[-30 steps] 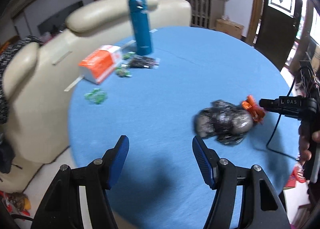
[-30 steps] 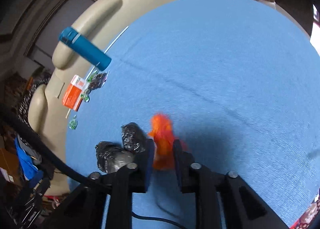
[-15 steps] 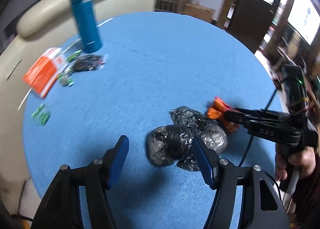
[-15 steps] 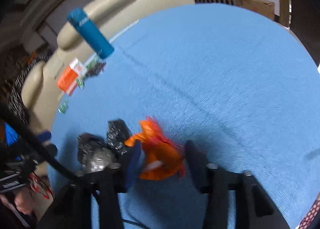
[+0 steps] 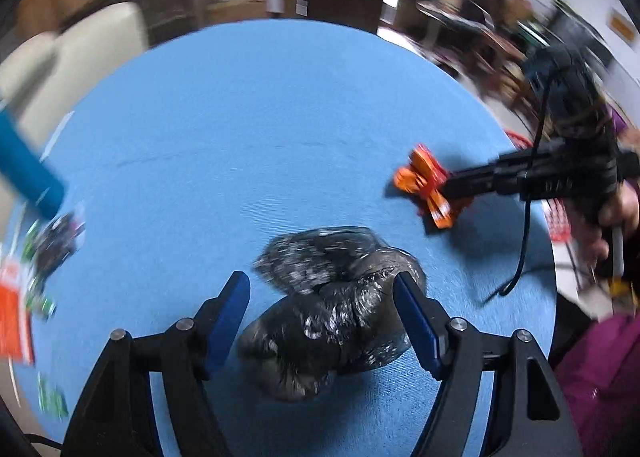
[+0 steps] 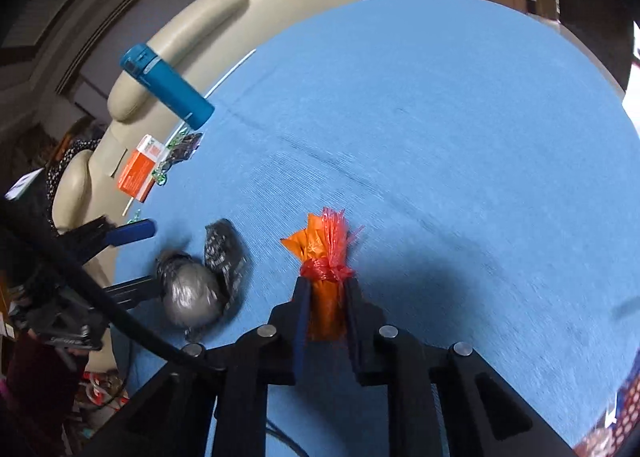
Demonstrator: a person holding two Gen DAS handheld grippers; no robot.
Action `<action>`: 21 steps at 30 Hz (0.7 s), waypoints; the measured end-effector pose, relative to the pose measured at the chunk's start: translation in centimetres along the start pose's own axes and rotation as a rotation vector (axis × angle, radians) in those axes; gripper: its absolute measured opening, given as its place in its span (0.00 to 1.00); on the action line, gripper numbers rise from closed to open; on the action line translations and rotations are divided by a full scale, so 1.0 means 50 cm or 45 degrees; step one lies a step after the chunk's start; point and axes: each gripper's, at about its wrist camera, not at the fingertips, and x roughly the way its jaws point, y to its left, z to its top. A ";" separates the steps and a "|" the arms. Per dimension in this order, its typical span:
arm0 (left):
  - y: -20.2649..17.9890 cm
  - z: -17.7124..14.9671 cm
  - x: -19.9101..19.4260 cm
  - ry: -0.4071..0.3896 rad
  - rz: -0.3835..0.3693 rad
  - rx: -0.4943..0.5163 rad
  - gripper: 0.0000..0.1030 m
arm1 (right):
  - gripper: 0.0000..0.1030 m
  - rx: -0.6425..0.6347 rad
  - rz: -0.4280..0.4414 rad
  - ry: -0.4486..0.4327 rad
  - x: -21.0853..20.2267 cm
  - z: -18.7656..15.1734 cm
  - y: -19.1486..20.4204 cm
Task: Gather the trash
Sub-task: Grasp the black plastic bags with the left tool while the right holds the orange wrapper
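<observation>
1. My right claw (image 6: 326,293) grips the orange bag (image 6: 325,257) above the table (image 6: 460,145)
2. My left claw (image 5: 322,303), open, straddles the black bag (image 5: 332,305) lying there
3. Next, I judge: close left, lift

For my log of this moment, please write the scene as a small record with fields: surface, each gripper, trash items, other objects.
surface: round blue table
left gripper: open, astride black bag
right gripper: shut on orange bag
other objects: blue bottle, orange box, small wrappers beside the box
</observation>
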 end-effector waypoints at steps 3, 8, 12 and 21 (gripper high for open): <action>-0.004 0.007 0.017 0.032 -0.058 0.083 0.73 | 0.18 0.038 0.004 0.006 -0.012 -0.011 -0.005; -0.011 -0.004 0.026 0.051 -0.114 0.143 0.73 | 0.20 0.096 0.012 0.034 -0.018 -0.018 -0.011; -0.024 -0.021 0.026 0.060 -0.127 0.146 0.73 | 0.62 0.132 0.018 0.021 -0.009 -0.004 -0.009; -0.037 -0.023 0.037 0.063 -0.079 0.084 0.55 | 0.30 0.050 -0.051 -0.035 0.025 0.012 0.009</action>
